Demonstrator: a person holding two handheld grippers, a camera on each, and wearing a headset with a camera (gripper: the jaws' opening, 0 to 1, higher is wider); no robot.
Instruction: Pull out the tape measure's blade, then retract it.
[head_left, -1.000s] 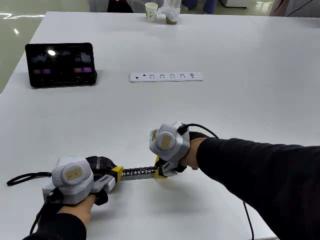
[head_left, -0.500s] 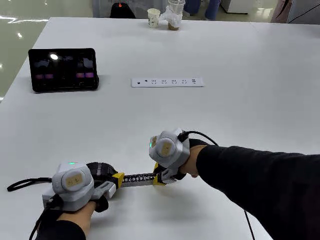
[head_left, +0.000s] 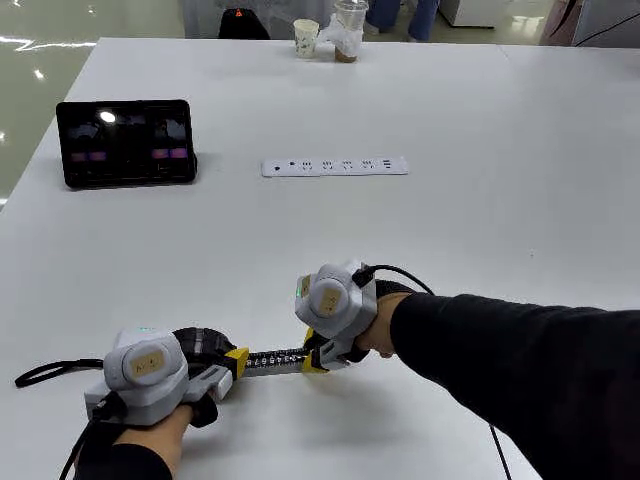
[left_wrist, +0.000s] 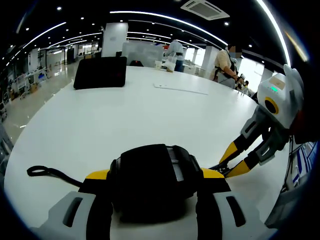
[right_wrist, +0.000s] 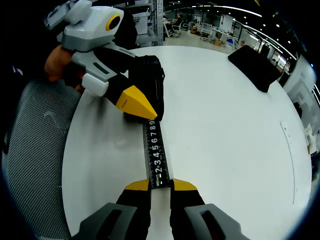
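Tape measure (head_left: 200, 343): black case with black wrist strap (head_left: 50, 368), flat on the white tabletop (head_left: 450, 230) toward its near-left corner, clamped by the left gripper (head_left: 222, 365). Blade (right_wrist: 155, 152), black with white numerals, is drawn out briefly rightward, its tip pinched by the right gripper (right_wrist: 161, 185).

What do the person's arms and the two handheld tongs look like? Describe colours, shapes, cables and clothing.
The left tongs and right tongs match: rounded pale grey housings with a tan square panel on top, and grey jaws ending in yellow wedge tips. A black cable leaves the right housing. The right arm wears a black sleeve.
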